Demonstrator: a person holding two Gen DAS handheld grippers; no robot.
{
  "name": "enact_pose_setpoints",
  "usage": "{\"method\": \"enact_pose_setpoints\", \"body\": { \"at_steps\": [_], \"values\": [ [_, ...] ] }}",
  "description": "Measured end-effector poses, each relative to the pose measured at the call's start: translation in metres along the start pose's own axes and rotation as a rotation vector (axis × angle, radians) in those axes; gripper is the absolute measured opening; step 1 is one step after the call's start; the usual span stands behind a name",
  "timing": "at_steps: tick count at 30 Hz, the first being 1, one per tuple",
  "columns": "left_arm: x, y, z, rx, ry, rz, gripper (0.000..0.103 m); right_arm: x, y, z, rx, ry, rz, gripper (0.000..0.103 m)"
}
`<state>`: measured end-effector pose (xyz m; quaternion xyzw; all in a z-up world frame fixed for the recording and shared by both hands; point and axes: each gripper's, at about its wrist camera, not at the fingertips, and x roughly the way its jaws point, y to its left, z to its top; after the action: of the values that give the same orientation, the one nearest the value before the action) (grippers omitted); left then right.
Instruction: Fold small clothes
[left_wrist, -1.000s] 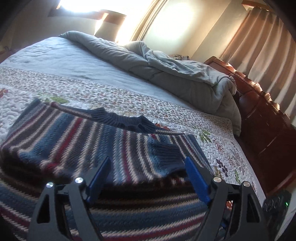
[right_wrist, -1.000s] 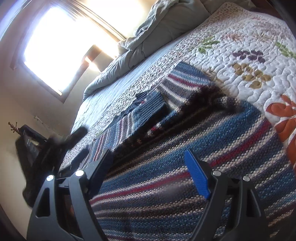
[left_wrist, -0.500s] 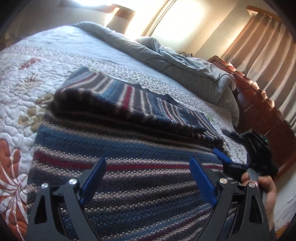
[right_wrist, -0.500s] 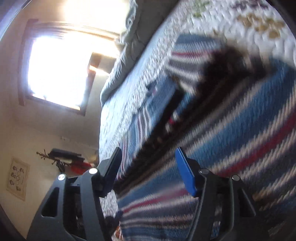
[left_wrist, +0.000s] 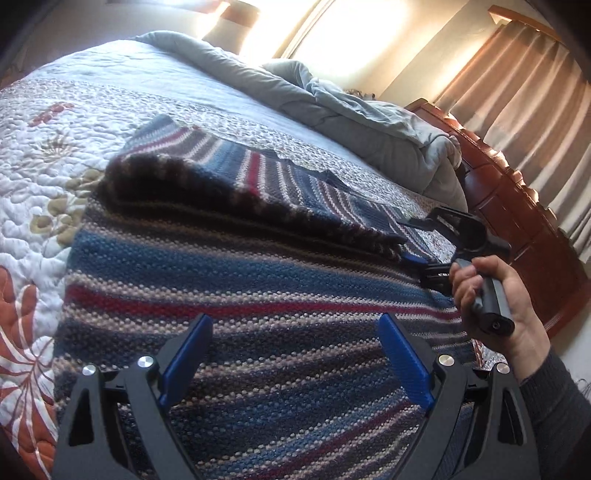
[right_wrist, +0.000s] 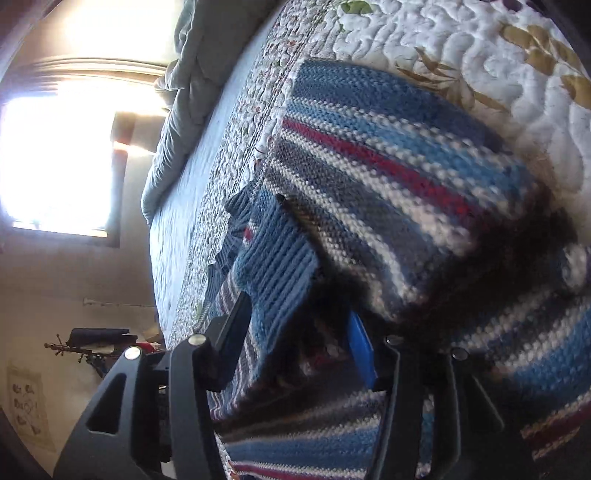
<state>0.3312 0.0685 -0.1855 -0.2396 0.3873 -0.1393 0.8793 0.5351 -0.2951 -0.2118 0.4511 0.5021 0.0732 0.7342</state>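
On the bed's floral quilt (left_wrist: 48, 155) the striped sweater (left_wrist: 258, 295) is lying partly folded. We are holding our left claw (left_wrist: 295, 358) wide above it, while our right claw (right_wrist: 299, 343) is straddling the sweater's folded edge, pads parted.

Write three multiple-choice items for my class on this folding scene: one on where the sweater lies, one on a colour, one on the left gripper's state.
1. The striped sweater lies on:
A. a wooden floor
B. the quilted bedspread
C. a chair

2. The left gripper has finger pads coloured:
A. blue
B. yellow
C. green

3. The left gripper is:
A. shut on the sweater
B. shut on a sock
C. open above the sweater

Answers:
1 B, the floral quilt shows around the sweater.
2 A, both pads are blue in the left wrist view.
3 C, its fingers stand wide apart with nothing between them.
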Motion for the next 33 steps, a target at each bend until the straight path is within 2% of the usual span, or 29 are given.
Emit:
{"method": "enact_pose_setpoints", "body": {
  "at_steps": [1,3,4,5,9,11,13,15,17,19,25,27,28,29,33],
  "values": [
    [0.000,0.001,0.000,-0.003,-0.001,0.001,0.092,0.005,0.002,0.004,-0.001,0.001,0.004,0.051],
    [0.000,0.005,0.000,-0.019,-0.002,0.003,0.092,0.013,0.007,0.009,-0.009,0.009,-0.023,0.037],
    [0.000,0.006,0.000,-0.029,-0.002,0.002,0.092,0.014,0.012,0.011,-0.039,0.010,-0.050,0.020],
    [0.000,0.008,-0.001,-0.041,0.000,0.000,0.092,0.017,0.020,0.013,-0.079,0.010,-0.070,0.013],
    [0.001,0.009,-0.002,-0.039,-0.001,0.004,0.092,0.005,0.070,0.020,-0.288,-0.064,-0.080,0.011],
    [0.002,0.009,-0.002,-0.034,-0.002,0.003,0.092,-0.013,0.100,0.015,-0.435,-0.136,-0.034,0.010],
    [0.003,0.009,-0.004,-0.024,-0.002,0.010,0.092,-0.025,0.110,0.011,-0.546,-0.200,0.010,0.010],
    [0.004,0.007,-0.004,-0.017,-0.003,0.017,0.091,-0.024,0.097,0.015,-0.553,-0.221,-0.004,0.010],
    [0.003,0.006,-0.004,-0.012,-0.004,0.014,0.091,-0.013,0.067,0.026,-0.476,-0.190,-0.052,0.010],
    [0.003,0.003,-0.005,-0.003,-0.003,0.014,0.091,-0.003,0.044,0.031,-0.411,-0.156,-0.048,0.011],
    [0.001,0.004,-0.004,-0.006,-0.003,0.013,0.091,0.008,0.046,0.032,-0.357,-0.099,-0.043,0.015],
    [0.001,0.005,-0.003,-0.015,0.001,0.008,0.091,0.010,0.046,0.033,-0.318,-0.053,-0.043,0.029],
    [0.001,0.006,-0.003,-0.018,0.001,0.005,0.091,0.009,0.051,0.032,-0.297,-0.038,-0.038,0.048],
    [0.001,0.007,-0.003,-0.021,0.002,0.003,0.091,0.005,0.052,0.031,-0.278,-0.030,-0.036,0.058],
    [0.000,0.010,-0.001,-0.033,0.000,-0.002,0.091,-0.022,0.054,0.019,-0.279,-0.029,-0.036,0.058]
  ]
}}
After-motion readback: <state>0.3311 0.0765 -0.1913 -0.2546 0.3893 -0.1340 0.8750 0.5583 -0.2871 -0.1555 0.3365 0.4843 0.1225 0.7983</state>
